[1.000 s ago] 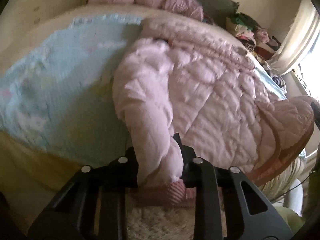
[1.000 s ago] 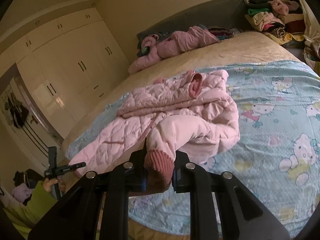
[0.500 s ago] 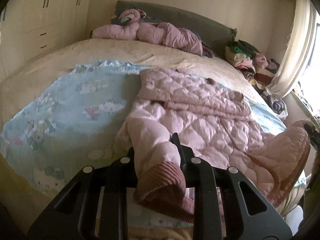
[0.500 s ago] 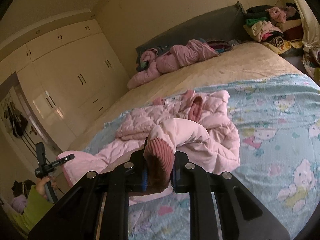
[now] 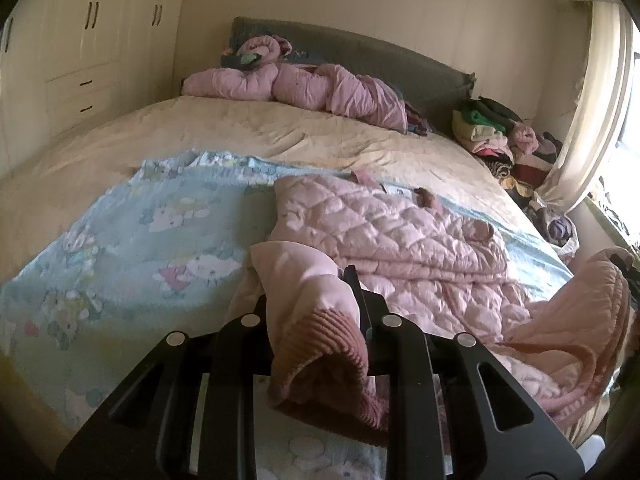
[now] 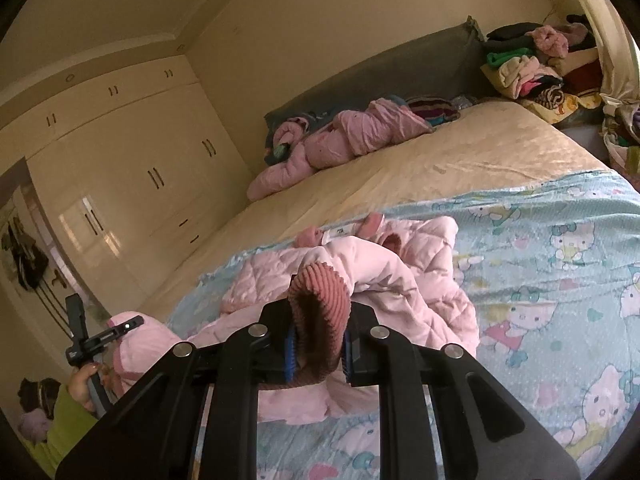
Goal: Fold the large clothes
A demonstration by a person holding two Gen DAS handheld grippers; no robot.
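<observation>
A pink quilted jacket lies rumpled on a light blue cartoon-print blanket on the bed; it also shows in the right wrist view. My left gripper is shut on one sleeve at its ribbed dusty-pink cuff, held above the blanket. My right gripper is shut on the other sleeve's ribbed cuff, lifted over the jacket. The left gripper shows at the left of the right wrist view, pink fabric hanging from it.
A second pink padded garment lies by the grey headboard. A pile of mixed clothes sits at the bed's far right by a curtain. Cream wardrobes line the left wall. The beige bedspread lies beyond the blanket.
Both grippers have risen and pulled back toward the foot of the bed with the cuffs, lifting the sleeves. The views now tilt up, showing more of the room.
</observation>
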